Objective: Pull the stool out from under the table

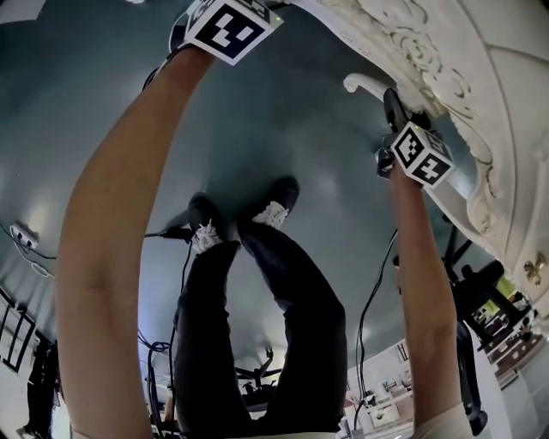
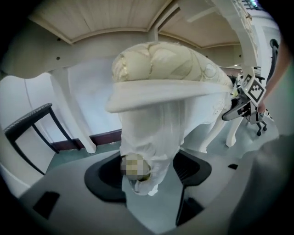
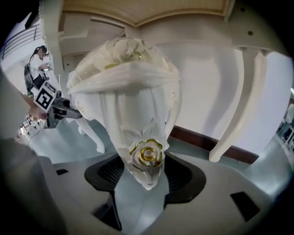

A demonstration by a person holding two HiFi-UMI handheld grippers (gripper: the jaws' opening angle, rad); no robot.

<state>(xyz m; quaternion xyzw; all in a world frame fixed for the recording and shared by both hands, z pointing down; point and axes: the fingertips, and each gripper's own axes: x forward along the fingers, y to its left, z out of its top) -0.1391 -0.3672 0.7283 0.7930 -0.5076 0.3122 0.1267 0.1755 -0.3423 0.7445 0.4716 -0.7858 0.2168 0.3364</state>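
Observation:
The white carved stool, with its cream cushion point(image 2: 161, 59) point(image 3: 124, 55), stands under the white table point(image 2: 115, 23) point(image 3: 147, 11). In the left gripper view a carved stool leg point(image 2: 151, 151) runs down between the jaws of my left gripper point(image 2: 147, 181), which are spread wide and do not press on it. My right gripper point(image 3: 144, 179) stands open the same way around another leg bearing a gold rose point(image 3: 147, 155). In the head view both arms reach forward. Only the left marker cube point(image 1: 232, 30) shows, and the right gripper point(image 1: 395, 116) is beside a curved white leg point(image 1: 364, 83).
White table legs point(image 2: 73, 114) point(image 3: 239, 105) stand behind the stool in front of a pale wall. A black chair frame point(image 2: 32, 124) is at the left. The carved table edge with a gold knob point(image 1: 536, 270) runs down the right. The person's legs and shoes point(image 1: 270, 214) stand on grey floor with cables.

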